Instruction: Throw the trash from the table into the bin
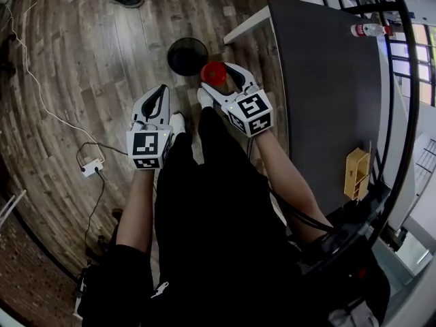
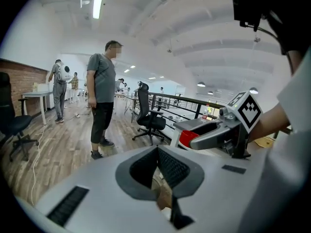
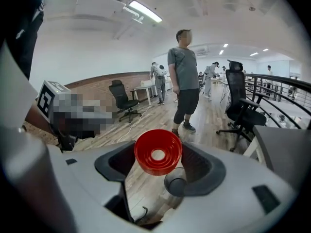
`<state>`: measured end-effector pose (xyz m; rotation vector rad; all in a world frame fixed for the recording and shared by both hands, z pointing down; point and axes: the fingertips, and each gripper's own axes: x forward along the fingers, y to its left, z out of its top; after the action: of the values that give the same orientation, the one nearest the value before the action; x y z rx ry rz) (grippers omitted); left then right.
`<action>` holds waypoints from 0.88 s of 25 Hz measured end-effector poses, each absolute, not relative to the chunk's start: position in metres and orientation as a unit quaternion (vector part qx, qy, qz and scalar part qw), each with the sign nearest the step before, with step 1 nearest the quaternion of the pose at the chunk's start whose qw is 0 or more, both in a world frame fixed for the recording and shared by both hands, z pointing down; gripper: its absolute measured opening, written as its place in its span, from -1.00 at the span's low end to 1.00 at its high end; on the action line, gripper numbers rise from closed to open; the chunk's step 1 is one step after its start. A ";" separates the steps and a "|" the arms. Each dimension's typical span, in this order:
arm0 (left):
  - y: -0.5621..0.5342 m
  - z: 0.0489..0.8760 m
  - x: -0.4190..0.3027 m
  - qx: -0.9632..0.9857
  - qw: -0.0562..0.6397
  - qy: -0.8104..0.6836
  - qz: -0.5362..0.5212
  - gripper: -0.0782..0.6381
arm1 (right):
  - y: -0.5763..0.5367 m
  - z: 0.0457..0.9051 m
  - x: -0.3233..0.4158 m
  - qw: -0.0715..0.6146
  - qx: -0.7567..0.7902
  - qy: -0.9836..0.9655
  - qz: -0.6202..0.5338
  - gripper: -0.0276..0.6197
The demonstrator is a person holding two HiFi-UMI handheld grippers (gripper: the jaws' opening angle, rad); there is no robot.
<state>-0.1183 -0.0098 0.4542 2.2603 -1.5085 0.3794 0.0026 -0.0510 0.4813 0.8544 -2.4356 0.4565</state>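
My right gripper (image 1: 214, 75) is shut on a red round plastic cup (image 1: 213, 72), which I see end-on between the pads in the right gripper view (image 3: 158, 152). It hangs over the wooden floor, just right of the black round bin (image 1: 187, 55). The bin shows small and dark below the cup, between the jaws (image 3: 176, 184). My left gripper (image 1: 162, 90) is lower left of the bin, shut with nothing in it; its dark pads meet in the left gripper view (image 2: 158, 153). That view also shows the right gripper (image 2: 192, 139) with the red cup (image 2: 187, 138).
A dark table (image 1: 327, 87) stands at the right with a bottle (image 1: 371, 30) and a yellow object (image 1: 356, 174) on it. A power strip (image 1: 90, 167) and cables lie on the floor at left. A person (image 3: 183, 81) and office chairs (image 3: 240, 106) stand beyond.
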 end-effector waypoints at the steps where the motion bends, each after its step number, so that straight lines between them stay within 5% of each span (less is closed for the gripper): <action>1: -0.016 0.462 -0.119 0.802 0.202 -0.545 0.138 -0.76 | -0.060 0.491 0.002 0.264 0.308 -0.899 0.168 0.02; 22: -0.114 0.705 -0.093 0.724 0.305 -0.590 0.185 -0.76 | -0.149 0.801 -0.015 0.384 0.168 -0.887 0.193 0.02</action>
<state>-0.0926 -0.1142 0.7048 1.9185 -1.5621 0.4892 -0.0150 -0.1485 0.8015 0.4281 -2.2612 0.4914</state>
